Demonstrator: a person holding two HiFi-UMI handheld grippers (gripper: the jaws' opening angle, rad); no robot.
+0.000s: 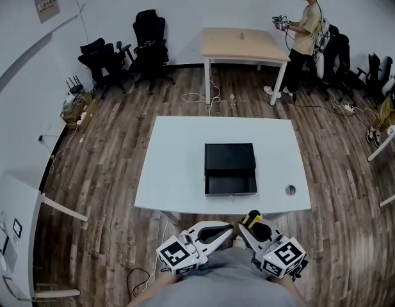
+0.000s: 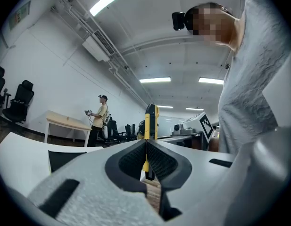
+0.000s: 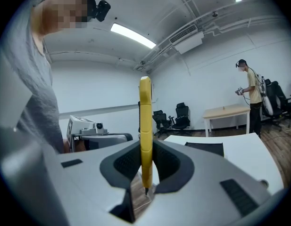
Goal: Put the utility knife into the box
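- Left hand-held gripper (image 1: pixel 228 228), bottom centre-left: jaws pressed together with nothing between, apparently idle.
- Black box (image 1: pixel 230 157), mid-tabletop (image 1: pixel 178 171): open, seemingly ready to receive.
- Utility knife (image 1: pixel 252 219), bottom centre: yellow and black, upright, well short of the box.
- Right hand-held gripper (image 1: pixel 247 226), bottom right: clamped on the knife, likely for carrying.

Room's bright and even, all lit from the ceiling light strips (image 2: pixel 154 80) overhead, which blow out to pure white in both gripper views. From the head view the white counter (image 1: pixel 178 171) glares a bit, and shadows around it are soft. Heavy fisheye everywhere: straight lines bow, picture corners go black. Up close the left gripper (image 2: pixel 146 149) body looks mushy, while the utility knife (image 3: pixel 145 126) is sharper.
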